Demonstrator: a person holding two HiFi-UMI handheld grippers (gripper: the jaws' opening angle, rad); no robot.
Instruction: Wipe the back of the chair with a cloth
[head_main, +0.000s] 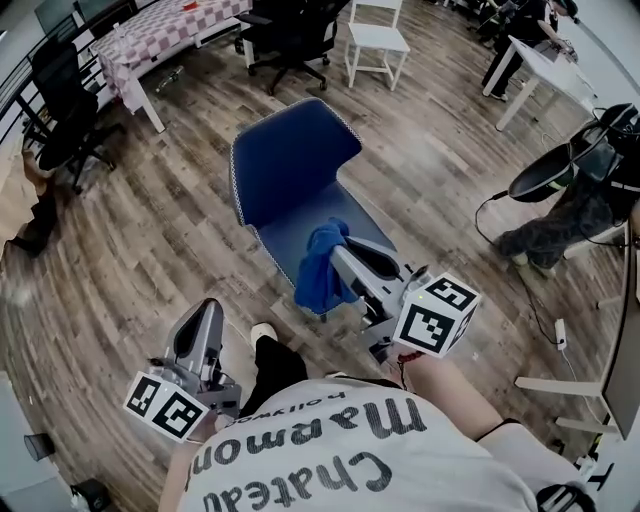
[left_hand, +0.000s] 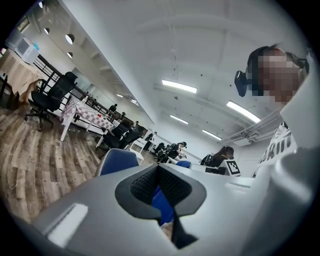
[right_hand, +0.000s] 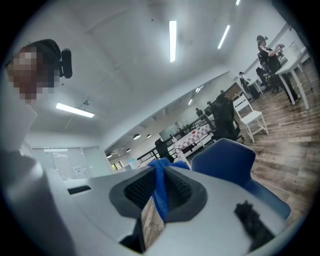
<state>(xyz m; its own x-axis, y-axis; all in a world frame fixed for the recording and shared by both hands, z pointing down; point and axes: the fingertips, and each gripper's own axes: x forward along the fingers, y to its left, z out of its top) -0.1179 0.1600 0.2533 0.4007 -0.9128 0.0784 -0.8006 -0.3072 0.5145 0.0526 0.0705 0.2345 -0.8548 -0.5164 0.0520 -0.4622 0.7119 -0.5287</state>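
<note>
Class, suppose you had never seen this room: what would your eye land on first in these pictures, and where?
The blue chair stands alone in the middle of the wood floor, its seat toward the person. A blue cloth hangs at the seat's near edge, pinched in the right gripper. The left gripper is shut and empty, low beside the person's leg.

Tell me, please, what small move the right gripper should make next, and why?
Probably lift the blue cloth, clamped in the right gripper, forward and up onto the chair's backrest: it now hangs over the seat's front, apart from the backrest it must wipe.
</note>
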